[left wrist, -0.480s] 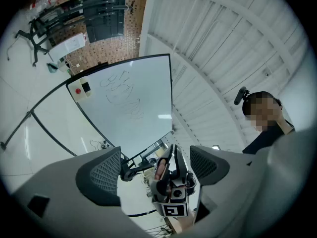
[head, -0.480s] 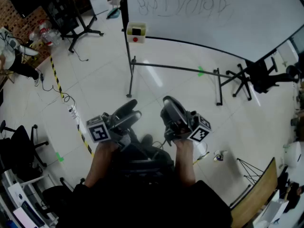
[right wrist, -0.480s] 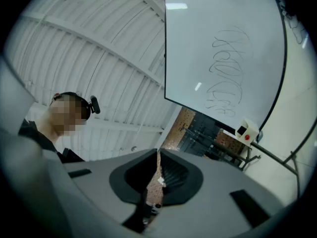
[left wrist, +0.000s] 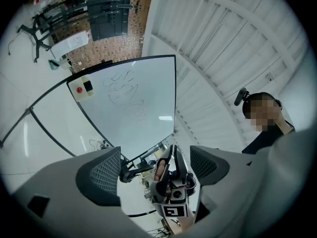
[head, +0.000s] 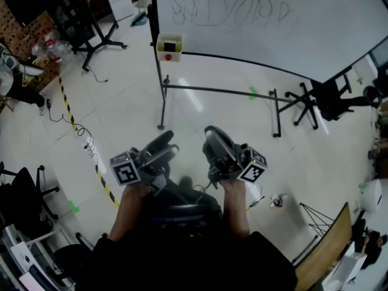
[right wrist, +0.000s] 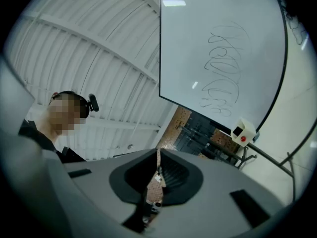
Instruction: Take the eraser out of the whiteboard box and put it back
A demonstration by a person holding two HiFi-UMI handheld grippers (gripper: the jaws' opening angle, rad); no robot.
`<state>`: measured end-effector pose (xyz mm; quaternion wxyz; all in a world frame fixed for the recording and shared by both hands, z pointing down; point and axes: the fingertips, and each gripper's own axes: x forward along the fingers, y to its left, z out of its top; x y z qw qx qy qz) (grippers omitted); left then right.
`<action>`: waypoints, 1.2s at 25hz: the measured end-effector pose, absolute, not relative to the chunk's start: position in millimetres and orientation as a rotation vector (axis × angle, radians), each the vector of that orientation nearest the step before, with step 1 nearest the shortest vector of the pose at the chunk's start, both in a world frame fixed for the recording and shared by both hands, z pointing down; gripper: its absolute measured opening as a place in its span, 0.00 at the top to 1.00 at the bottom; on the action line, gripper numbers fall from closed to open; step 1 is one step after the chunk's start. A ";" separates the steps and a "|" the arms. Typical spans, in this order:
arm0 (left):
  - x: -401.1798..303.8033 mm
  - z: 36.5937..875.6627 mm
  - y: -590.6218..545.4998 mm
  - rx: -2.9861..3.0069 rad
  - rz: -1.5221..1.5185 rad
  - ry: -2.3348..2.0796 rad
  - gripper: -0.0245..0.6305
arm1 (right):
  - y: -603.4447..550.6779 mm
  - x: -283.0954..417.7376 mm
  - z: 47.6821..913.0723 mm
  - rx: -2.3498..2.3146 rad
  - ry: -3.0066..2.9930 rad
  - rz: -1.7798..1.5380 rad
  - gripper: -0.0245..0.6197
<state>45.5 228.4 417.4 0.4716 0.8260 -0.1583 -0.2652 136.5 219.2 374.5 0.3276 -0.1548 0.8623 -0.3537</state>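
Note:
The whiteboard (head: 267, 17) stands on its frame across the floor, with scribbles on it. A small cream whiteboard box (head: 170, 46) hangs at its lower left corner, and a black item and a red one show on the box's front. Which of them is the eraser I cannot tell. The box also appears small in the left gripper view (left wrist: 81, 87) and the right gripper view (right wrist: 242, 132). My left gripper (head: 162, 147) is held low in front of the body, far from the box, jaws open and empty (left wrist: 156, 165). My right gripper (head: 213, 139) beside it is shut on nothing (right wrist: 157, 175).
The whiteboard's metal stand (head: 218, 91) has feet on the white floor. Black office chairs (head: 327, 99) stand at the right, and a yellow-black floor strip (head: 91, 156) with cables at the left. A tripod stand (head: 100, 38) is at the upper left.
The head view has shifted slightly, so the board and box sit a little further left. Both grippers keep the same place and the same jaws.

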 end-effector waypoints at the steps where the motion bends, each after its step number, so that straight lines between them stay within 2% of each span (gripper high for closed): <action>1: 43.6 421.5 221.1 2.012 -0.648 -0.386 0.31 | 212.3 135.3 375.4 -0.416 2.263 -0.924 0.92; 17: -10.6 424.3 58.6 1.998 -0.687 -0.283 0.31 | 64.2 75.5 371.3 -0.560 2.333 -0.893 0.92; 30: -55.4 429.7 -6.0 1.959 -0.680 -0.200 0.31 | 7.7 22.6 381.5 -0.645 2.340 -0.934 0.92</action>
